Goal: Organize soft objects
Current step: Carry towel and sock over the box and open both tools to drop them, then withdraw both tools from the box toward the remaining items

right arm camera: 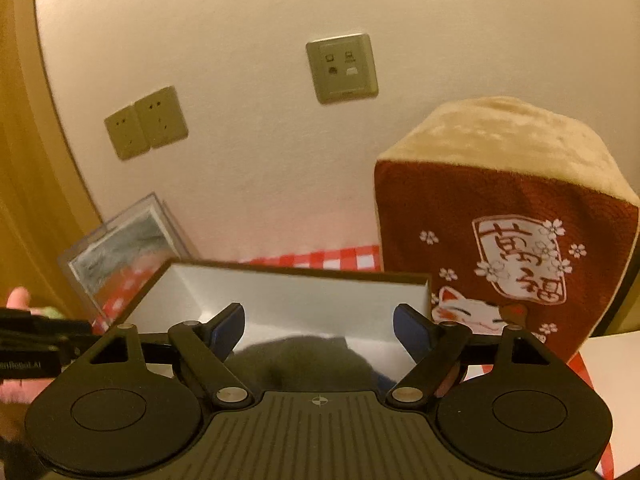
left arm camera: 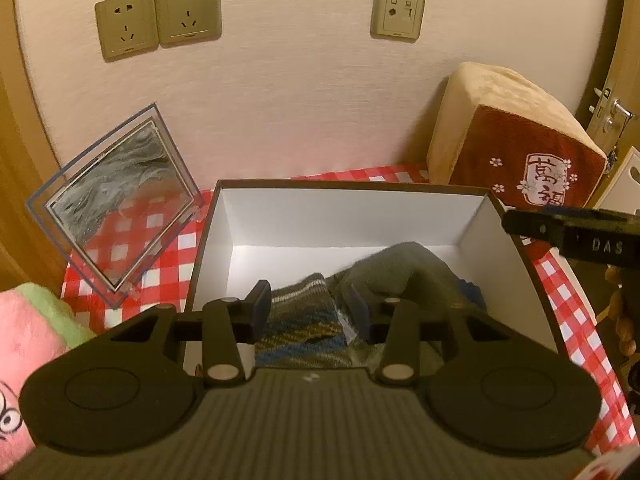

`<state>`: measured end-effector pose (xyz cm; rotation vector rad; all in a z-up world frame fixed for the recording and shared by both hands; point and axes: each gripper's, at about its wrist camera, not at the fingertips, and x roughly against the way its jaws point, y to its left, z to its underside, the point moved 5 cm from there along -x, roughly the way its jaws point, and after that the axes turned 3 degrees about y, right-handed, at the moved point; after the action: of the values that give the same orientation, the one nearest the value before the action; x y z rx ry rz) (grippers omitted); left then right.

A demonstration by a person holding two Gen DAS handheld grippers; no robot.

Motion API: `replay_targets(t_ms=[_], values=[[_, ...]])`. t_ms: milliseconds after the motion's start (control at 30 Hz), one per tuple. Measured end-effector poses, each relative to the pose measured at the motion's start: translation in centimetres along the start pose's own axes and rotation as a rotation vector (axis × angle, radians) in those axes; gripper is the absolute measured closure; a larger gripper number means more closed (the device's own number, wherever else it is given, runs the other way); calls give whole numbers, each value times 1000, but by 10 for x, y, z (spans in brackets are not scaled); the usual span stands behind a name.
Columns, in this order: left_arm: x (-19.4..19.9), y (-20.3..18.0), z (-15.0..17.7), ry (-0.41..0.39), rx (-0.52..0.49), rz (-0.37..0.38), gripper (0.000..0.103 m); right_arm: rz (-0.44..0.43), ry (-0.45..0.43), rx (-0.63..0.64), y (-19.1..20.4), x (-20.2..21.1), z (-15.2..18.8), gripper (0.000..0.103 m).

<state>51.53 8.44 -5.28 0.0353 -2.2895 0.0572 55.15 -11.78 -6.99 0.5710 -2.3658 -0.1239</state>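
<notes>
A brown cardboard box (left arm camera: 516, 248) with a white inside stands on the checked cloth. In it lie a grey knitted piece (left arm camera: 404, 268) and a striped knitted piece (left arm camera: 300, 324). My left gripper (left arm camera: 310, 306) hangs just above the striped piece, jaws open around it, not pinching. My right gripper (right arm camera: 320, 326) is open and empty above the box (right arm camera: 280, 292), with the grey knit (right arm camera: 304, 364) below it. The right gripper's side also shows in the left wrist view (left arm camera: 576, 232), over the box's right wall.
A red and tan plush cushion (right arm camera: 504, 220) leans on the wall right of the box. A clear acrylic frame (left arm camera: 116, 204) leans at the left. A pink and green plush toy (left arm camera: 28, 344) lies at the near left. The red checked cloth (left arm camera: 160, 252) covers the table.
</notes>
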Motion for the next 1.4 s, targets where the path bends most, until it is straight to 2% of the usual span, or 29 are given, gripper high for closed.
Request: replay_targets(t_ms=[67, 267, 533, 1100, 1400], values=[[4, 0, 5, 7, 9, 1, 57, 1, 22, 8, -1, 4, 6, 22], [19, -3, 19, 25, 19, -10, 57, 0, 66, 24, 0, 21, 26, 22], [51, -1, 46, 26, 64, -19, 56, -10, 73, 1, 1, 55, 47, 22], [106, -2, 126, 75, 142, -42, 54, -44, 110, -34, 16, 114, 99, 22], [116, -12, 173, 139, 168, -31, 54, -70, 196, -18, 42, 128, 146, 22]])
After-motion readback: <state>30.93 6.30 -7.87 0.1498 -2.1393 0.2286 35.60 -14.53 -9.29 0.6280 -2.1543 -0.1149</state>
